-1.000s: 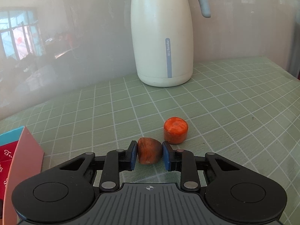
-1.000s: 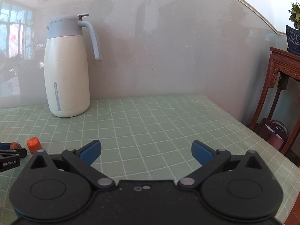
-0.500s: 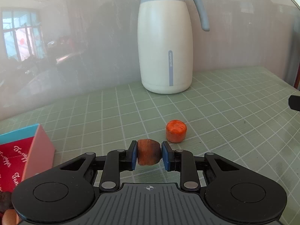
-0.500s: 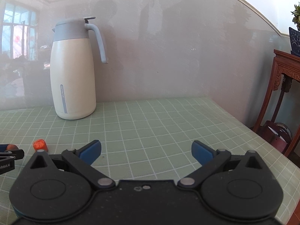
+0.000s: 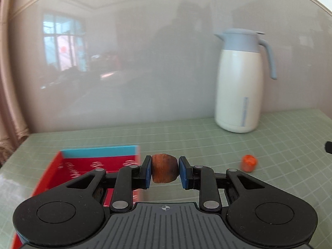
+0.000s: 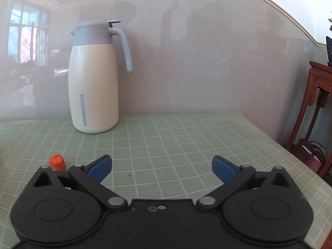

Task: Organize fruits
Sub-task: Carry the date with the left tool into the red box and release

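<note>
My left gripper (image 5: 165, 171) is shut on a brown dried fruit (image 5: 165, 168) and holds it above the table, just right of a red box with a blue rim (image 5: 83, 166). An orange fruit piece (image 5: 248, 162) lies on the green checked table to the right; it also shows in the right wrist view (image 6: 56, 161). My right gripper (image 6: 161, 167) is open and empty above the table, right of the orange piece.
A cream thermos jug with a grey lid and handle (image 5: 241, 83) stands at the back by the wall, also in the right wrist view (image 6: 94, 78). A carved wooden stand (image 6: 317, 112) is beyond the table's right edge. The green table (image 6: 176, 141) extends ahead.
My left gripper has lifted the brown fruit and swung left toward the red box, leaving the orange piece behind. My right gripper has drifted slightly and stays open.
</note>
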{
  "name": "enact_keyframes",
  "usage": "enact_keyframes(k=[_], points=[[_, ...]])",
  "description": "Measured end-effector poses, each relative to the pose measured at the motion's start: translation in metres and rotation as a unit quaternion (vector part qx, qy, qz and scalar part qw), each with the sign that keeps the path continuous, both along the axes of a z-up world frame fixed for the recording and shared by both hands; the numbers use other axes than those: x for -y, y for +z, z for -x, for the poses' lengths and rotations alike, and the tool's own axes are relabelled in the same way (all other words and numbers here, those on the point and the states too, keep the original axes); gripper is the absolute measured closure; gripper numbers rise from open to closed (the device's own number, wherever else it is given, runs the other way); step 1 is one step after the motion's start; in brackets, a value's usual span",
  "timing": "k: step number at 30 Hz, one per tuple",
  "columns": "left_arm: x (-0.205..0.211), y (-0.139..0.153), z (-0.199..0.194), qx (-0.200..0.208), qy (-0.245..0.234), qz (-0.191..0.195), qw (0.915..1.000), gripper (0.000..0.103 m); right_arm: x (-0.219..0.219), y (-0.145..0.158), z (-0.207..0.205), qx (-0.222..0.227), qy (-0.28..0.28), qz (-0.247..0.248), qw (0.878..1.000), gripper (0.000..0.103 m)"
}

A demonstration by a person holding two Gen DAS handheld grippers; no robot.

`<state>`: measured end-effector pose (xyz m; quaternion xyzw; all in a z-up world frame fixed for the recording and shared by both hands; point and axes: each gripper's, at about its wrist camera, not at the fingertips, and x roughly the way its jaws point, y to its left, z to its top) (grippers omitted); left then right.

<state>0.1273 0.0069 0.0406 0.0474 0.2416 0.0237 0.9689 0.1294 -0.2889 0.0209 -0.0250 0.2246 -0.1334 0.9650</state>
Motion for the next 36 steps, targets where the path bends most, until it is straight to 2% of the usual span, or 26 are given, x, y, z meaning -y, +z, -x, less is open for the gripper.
enact_keyframes(k=[10,16,23,29,32,36], points=[[-0.083,-0.02,0.008,-0.023,0.118,0.011,0.9927,0.075,-0.03,0.002,-0.005,0.002,0.027,0.013,1.0,0.0],[-0.114,-0.032,0.0,-0.048,0.156,0.02,0.9864,0.075,-0.046,0.001,-0.01,-0.001,0.041,0.018,0.999,0.0],[-0.13,-0.042,0.0,-0.064,0.177,0.036,0.9815,0.075,-0.061,0.003,-0.015,0.002,0.053,0.018,0.998,0.0],[-0.134,-0.031,0.0,-0.06,0.187,0.041,0.9797,0.075,-0.073,0.004,-0.018,0.005,0.066,0.019,0.998,0.0],[-0.134,-0.025,0.003,-0.055,0.187,0.037,0.9801,0.067,-0.078,0.004,-0.019,0.005,0.07,0.019,0.997,0.0],[-0.134,-0.02,0.011,-0.051,0.182,0.034,0.9815,0.064,-0.083,0.004,-0.019,0.006,0.075,0.017,0.997,0.0]])
